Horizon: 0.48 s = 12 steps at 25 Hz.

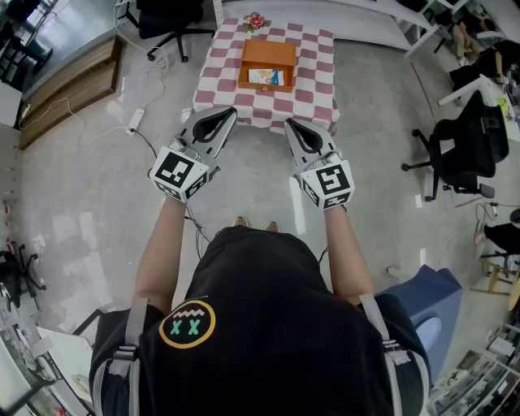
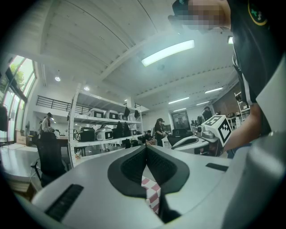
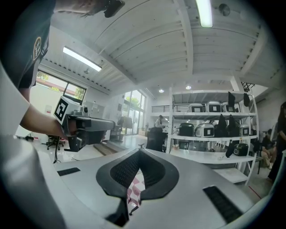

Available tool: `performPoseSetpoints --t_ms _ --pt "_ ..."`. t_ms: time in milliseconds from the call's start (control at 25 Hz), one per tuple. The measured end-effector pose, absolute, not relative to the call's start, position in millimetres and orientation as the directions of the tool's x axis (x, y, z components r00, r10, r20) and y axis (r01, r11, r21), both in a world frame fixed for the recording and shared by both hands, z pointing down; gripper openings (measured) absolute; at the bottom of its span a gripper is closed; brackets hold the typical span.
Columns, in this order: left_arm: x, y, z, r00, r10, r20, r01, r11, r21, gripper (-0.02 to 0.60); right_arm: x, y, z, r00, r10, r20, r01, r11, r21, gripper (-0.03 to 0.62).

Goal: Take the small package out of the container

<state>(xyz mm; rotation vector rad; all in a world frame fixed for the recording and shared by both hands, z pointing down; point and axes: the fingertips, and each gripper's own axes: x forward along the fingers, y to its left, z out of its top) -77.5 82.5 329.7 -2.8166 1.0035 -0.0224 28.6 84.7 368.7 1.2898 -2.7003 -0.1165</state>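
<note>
An orange open-topped container [image 1: 267, 63] stands on a small table with a red-and-white checked cloth [image 1: 313, 91]. A small white and blue package [image 1: 264, 77] lies inside it. My left gripper [image 1: 231, 112] and right gripper [image 1: 289, 123] hover side by side over the floor, just short of the table's near edge, pointing towards it. Both have their jaws together with nothing between them. In the left gripper view the left gripper [image 2: 145, 148] has its tips meeting, with a strip of checked cloth [image 2: 152, 196] showing below. The right gripper [image 3: 140, 152] looks the same in the right gripper view.
A small flower ornament [image 1: 256, 20] sits at the table's far edge. Office chairs [image 1: 463, 146] stand to the right. A power strip with cables [image 1: 136, 120] lies on the floor at left. A blue bin [image 1: 431, 302] stands at the lower right. Shelves of appliances [image 3: 214, 127] line the room.
</note>
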Motion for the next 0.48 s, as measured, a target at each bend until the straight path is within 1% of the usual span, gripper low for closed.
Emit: performPoseSetpoints --t_ms 240,480 --pt "-76.8 80.9 330.3 0.776 -0.63 -0.035 -0.628 -0.764 -0.148 0.017 28.7 83.8 370.9 -0.623 -0.775 0.102 -0.764 0.632 0.129 0.02" --pt "-76.3 80.3 331.8 0.776 -0.63 -0.032 -0.627 -0.765 -0.147 0.017 28.4 83.4 372.5 -0.625 -0.773 0.104 -0.763 0.634 0.125 0.043"
